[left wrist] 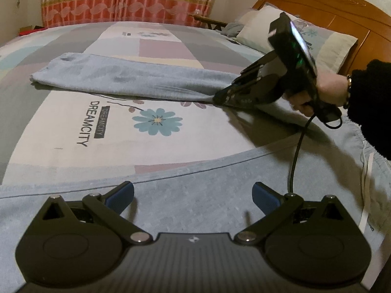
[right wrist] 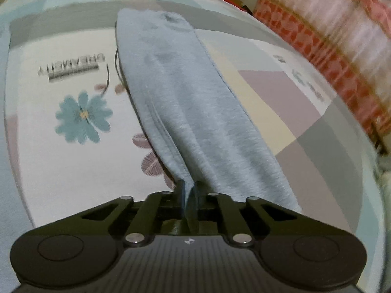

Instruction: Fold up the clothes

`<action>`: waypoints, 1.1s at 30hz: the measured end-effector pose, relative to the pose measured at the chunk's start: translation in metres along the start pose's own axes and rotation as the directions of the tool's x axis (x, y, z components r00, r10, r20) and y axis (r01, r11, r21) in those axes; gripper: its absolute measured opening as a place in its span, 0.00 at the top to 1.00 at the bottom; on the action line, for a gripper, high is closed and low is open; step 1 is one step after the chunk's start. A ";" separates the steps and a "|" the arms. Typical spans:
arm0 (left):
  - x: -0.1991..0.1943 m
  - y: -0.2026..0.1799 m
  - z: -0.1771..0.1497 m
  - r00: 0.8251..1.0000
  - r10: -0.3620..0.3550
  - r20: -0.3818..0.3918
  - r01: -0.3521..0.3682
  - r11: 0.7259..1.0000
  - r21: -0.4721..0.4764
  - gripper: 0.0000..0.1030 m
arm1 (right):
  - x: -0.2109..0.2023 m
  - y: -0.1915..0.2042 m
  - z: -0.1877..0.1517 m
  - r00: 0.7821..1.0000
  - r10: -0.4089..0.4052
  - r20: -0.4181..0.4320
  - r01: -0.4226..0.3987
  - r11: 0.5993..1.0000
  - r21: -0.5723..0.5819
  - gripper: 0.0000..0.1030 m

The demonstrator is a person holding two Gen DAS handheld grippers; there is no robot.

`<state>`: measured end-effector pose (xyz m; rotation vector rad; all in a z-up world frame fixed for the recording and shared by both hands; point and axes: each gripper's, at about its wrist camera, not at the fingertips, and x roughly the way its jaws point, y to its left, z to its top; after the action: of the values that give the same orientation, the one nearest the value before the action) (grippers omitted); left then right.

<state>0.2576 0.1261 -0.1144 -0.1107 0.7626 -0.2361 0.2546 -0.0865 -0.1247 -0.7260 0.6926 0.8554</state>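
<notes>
Showing what the right wrist view is missing, the left wrist view is catching the right tongs (left wrist: 221, 96) from outside, held in a hand (left wrist: 325, 92) near the pillow (left wrist: 325, 46); the right view is showing those tongs (right wrist: 189, 193) clenched on the pale blue trousers (right wrist: 185, 102); the left tongs (left wrist: 193, 196) are hanging released over a trouser leg; the soft, fuzzy trousers (left wrist: 127, 78) are lying on the bed (left wrist: 61, 127) beside its printed blue flower (left wrist: 157, 121).
</notes>
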 end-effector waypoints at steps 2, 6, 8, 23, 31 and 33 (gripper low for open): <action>-0.004 0.002 0.000 1.000 0.004 0.005 -0.004 1.000 -0.001 0.01 | -0.009 -0.002 0.004 1.000 0.029 0.012 -0.029 0.999 0.038 0.99; -0.011 0.007 -0.001 1.000 0.022 0.016 -0.021 1.000 -0.011 0.01 | -0.036 -0.004 0.010 0.992 0.123 0.040 -0.127 0.986 0.103 0.98; -0.013 0.009 -0.001 0.999 0.029 0.016 -0.028 0.999 -0.017 0.01 | -0.044 -0.003 0.011 0.987 0.154 0.047 -0.159 0.980 0.124 0.98; -0.017 0.010 0.003 0.999 -0.012 0.031 0.013 0.999 -0.034 0.01 | -0.101 0.015 -0.027 0.984 0.178 0.033 -0.181 0.968 0.175 0.81; 0.000 -0.018 0.018 0.996 -0.090 0.021 0.090 0.996 0.008 0.01 | -0.123 0.001 -0.118 0.998 0.037 -0.049 -0.019 0.943 0.334 0.82; 0.011 -0.025 0.025 0.991 -0.131 0.022 0.131 0.991 -0.007 0.01 | -0.124 -0.012 -0.133 0.999 0.015 -0.036 0.000 0.922 0.386 0.83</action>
<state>0.2780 0.0995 -0.0990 -0.1716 0.7354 -0.3555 0.1733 -0.2472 -0.1002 -0.3840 0.8686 0.6840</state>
